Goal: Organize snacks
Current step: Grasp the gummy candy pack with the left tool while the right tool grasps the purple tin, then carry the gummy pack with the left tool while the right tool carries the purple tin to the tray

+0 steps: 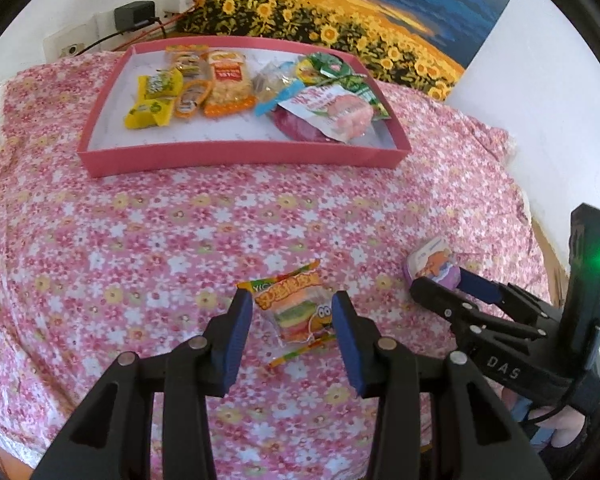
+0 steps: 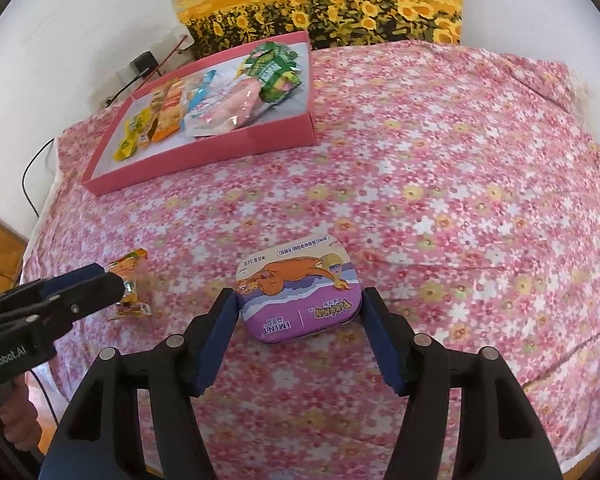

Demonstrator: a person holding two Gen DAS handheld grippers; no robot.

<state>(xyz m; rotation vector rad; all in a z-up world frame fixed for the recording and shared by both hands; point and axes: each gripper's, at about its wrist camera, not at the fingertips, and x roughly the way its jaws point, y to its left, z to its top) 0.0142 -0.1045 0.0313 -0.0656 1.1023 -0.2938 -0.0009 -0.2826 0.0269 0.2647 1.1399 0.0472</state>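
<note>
**Two claws, each straddling a snack on the flowered cloth**

The left claw is spread wide, its blue pads on either side of a burger gummy packet that lies flat on the pink flowered cloth; the pads look just clear of the wrapper and grip nothing. The right claw is also wide open, with a purple mint tin between its pads. The left pad sits right at the tin's edge and the right pad stands just beside it; whether either touches is hard to tell.

Well beyond both, toward the wall, stands a shallow pink tray. In it lie a yellow packet, orange wrapped bars, a clear bag with blue ends, a pink sweet in clear wrap and green packets.

The gummy packet is clear with orange lettering and a cartoon burger. The tin is a rounded square with an orange cartoon creature on its lid.
</note>
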